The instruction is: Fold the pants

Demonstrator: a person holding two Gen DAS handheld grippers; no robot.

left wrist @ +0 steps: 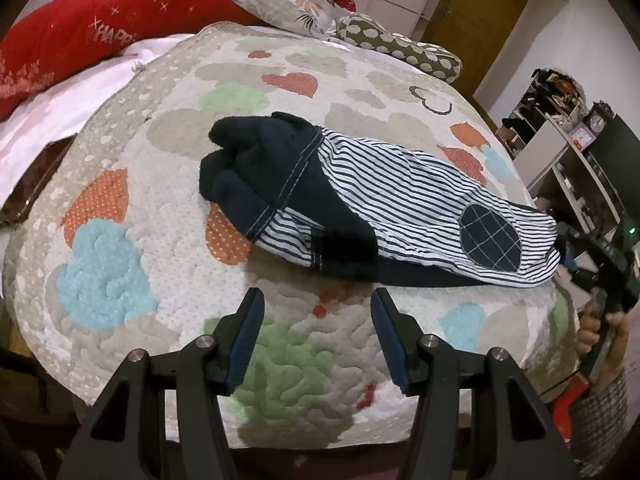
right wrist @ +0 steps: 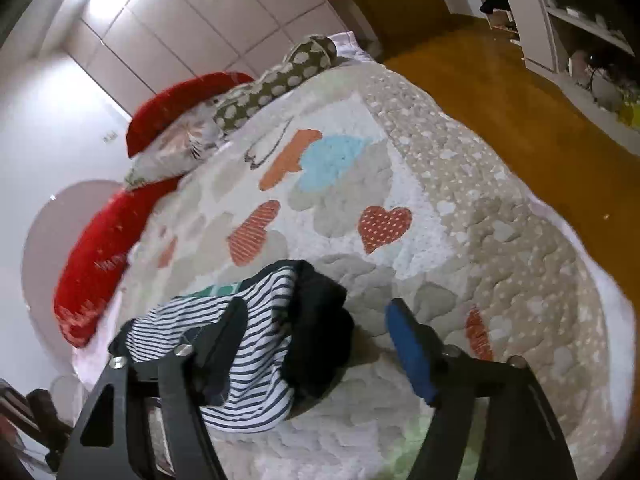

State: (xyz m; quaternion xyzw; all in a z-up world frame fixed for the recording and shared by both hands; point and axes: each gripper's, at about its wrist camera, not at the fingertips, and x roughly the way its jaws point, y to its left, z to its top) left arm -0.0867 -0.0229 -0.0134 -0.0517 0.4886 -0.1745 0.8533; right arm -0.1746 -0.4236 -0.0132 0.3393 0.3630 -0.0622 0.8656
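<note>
The pants [left wrist: 360,196] are small, navy and white striped with navy panels and an oval knee patch, and lie folded lengthwise on the quilted bed cover [left wrist: 160,264]. My left gripper [left wrist: 318,312] is open and empty, just short of the pants' near edge. In the right wrist view my right gripper [right wrist: 320,324] is open over the leg end of the pants [right wrist: 256,344]; its left finger lies over the striped cloth and the blue-padded right finger [right wrist: 408,344] is over the quilt. It also shows in the left wrist view [left wrist: 600,276] at the right bed edge.
Red pillows [left wrist: 72,48], a floral pillow [left wrist: 288,0] and a spotted bolster [left wrist: 400,48] lie at the head of the bed. Shelves [left wrist: 560,140] stand to the right across a wooden floor [right wrist: 500,92]. White wardrobe doors [right wrist: 192,28] are behind the bed.
</note>
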